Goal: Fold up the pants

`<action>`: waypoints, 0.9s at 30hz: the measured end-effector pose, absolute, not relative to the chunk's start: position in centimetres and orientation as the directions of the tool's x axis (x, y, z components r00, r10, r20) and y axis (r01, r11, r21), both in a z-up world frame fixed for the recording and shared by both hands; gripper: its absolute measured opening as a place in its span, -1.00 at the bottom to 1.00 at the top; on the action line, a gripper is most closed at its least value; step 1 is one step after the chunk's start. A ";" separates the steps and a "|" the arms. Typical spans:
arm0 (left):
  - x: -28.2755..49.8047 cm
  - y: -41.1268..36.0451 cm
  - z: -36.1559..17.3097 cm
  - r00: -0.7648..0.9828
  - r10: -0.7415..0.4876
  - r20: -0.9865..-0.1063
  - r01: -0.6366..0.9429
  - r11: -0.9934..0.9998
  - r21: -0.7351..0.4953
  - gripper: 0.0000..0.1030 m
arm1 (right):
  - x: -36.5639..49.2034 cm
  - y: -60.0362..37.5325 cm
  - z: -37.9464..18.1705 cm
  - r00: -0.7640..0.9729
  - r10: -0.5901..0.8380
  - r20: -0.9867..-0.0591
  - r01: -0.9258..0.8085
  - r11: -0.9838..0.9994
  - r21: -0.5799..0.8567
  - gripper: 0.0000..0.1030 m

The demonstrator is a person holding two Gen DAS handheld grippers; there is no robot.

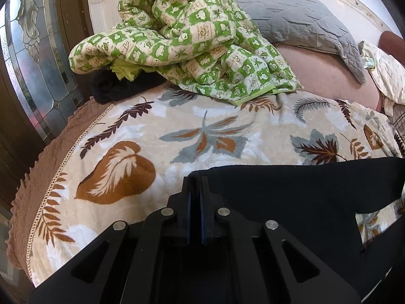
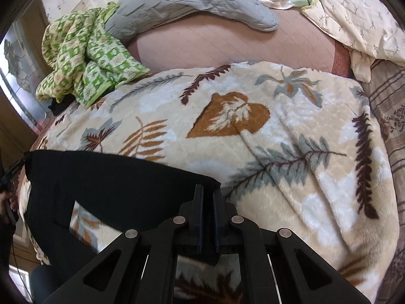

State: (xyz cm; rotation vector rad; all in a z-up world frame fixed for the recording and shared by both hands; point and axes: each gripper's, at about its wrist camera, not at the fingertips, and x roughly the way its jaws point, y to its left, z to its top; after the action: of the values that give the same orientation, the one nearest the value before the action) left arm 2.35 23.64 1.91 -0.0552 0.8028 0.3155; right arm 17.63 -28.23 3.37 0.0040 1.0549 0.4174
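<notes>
The black pants [image 1: 291, 197] are hanging stretched between the two sets of tongs, just above the near part of the bed, over a cream blanket [image 1: 227, 131] printed with brown and grey leaves. The top edge, probably the waistband, is running sideways from one grip to the other, so that is the line the next move turns on; the legs are dropping away toward the person, with a gap of blanket showing between them in both views.

The left tongs [image 1: 195, 177] are pinching the left end of that edge, narrowed down on the cloth, and the pants are spreading off to their right. The right tongs [image 2: 208, 190] are gripping the opposite corner the same way, nearly closed on fabric, with the pants [image 2: 101, 177] lying to their left. Neither hand is nearer the garment; each is holding one end.

Judging from this, the fold is at an early stage: the pants are being held open, not yet laid flat or doubled.

Further up the bed, a green checked quilt [image 1: 182, 38] is lying bunched, well apart from the pants, with a grey quilted cover [image 2: 192, 0] behind it.
</notes>
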 end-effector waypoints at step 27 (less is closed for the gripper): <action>-13.0 22.2 -0.1 0.794 0.112 -0.598 -0.123 0.992 0.021 -0.93 | 1.8 -33.5 3.2 0.451 0.385 -0.805 -0.409 0.891 0.198 -0.99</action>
State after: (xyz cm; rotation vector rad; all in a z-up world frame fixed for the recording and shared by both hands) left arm -13.02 22.18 -0.11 -0.0191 0.6419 0.1264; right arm 1.84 -33.49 3.19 -0.0259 0.9877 0.4906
